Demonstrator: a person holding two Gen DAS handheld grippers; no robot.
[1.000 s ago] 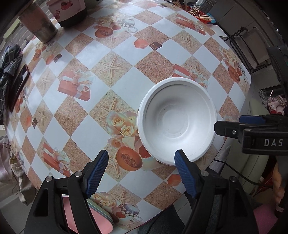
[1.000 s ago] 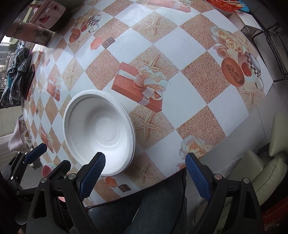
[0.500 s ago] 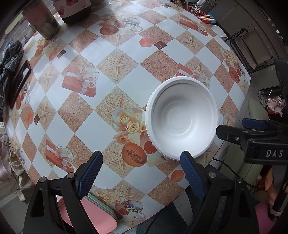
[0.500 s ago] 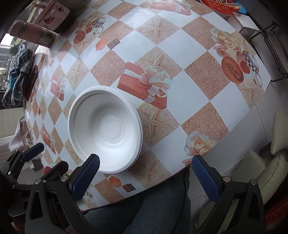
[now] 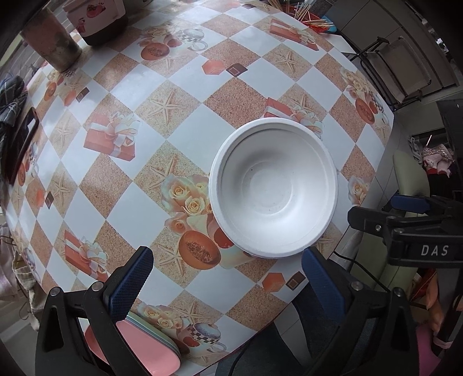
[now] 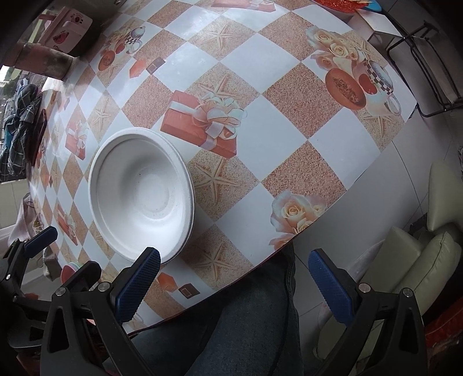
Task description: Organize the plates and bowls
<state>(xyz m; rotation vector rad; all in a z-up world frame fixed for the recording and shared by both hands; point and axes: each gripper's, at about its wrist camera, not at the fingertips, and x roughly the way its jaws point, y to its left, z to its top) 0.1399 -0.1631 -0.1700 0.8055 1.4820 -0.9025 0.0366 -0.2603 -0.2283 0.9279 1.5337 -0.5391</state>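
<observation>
A white bowl (image 5: 275, 193) stands upright on the patterned table (image 5: 188, 127) near its front edge, with nothing in it. My left gripper (image 5: 225, 254) points straight down just in front of the bowl. Its jaws are opening, nothing is between them, and the right fingertip (image 5: 315, 269) hovers close to the bowl's near rim. In the right wrist view the bowl (image 6: 141, 196) lies to the left. My right gripper (image 6: 234, 254) hangs open over the table edge, holding nothing. A stack of pink and pale plates (image 5: 150, 347) sits at the front edge under my left gripper.
A brown cup (image 5: 52, 43) and a white printed container (image 5: 95, 17) stand at the back left. A dark phone (image 5: 23, 144) and a checked cloth (image 5: 8, 101) lie at the left edge. A red basket of sticks (image 5: 315, 17) is at the back. A person's jeans leg (image 6: 246, 332) is below the edge.
Both pairs of jaws have spread wider, the left one more. The bowl stays where it was on the table, free of both grippers.
</observation>
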